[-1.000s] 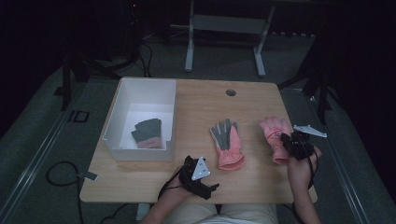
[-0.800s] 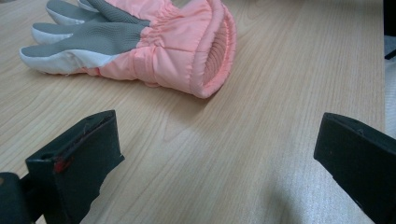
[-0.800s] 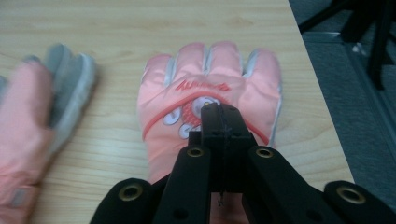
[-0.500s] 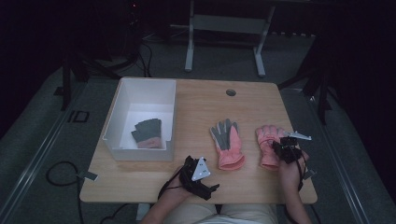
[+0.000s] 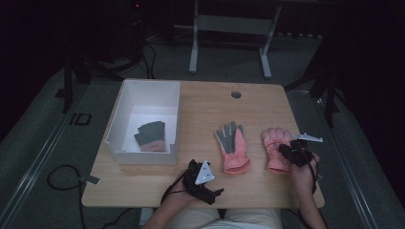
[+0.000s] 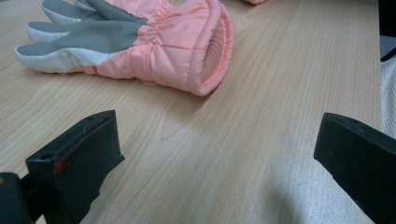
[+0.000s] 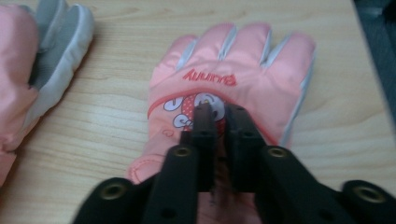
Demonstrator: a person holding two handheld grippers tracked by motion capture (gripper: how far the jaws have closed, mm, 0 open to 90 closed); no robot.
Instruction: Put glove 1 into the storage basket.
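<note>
Right gripper point(image 7: 218, 109): jaws pinched together on the back of the pink glove point(image 7: 233, 84), gathering a fold of fabric over its printed motif; in the high view it sits at the glove's cuff end, near the bench's right edge.

Pink glove: lies flat, back up, fingers pointing toward the far edge of the bench point(image 5: 205, 100), close to the right edge and nearer the front edge than the far one.

Second pink glove point(image 5: 232, 147): grey palm up, just left of the first, apart from it, fingers toward the far edge; its open cuff faces the left gripper.

Left gripper point(image 5: 202, 180): jaws spread wide, holding nothing, low over the bare wood near the front edge, short of the second glove's cuff.

White bin point(image 5: 125, 114): stands at the left edge of the bench.

Grey gloves point(image 5: 150, 133): a dark pair with a pink edge, lying on the bin's floor toward its near right corner.
</note>
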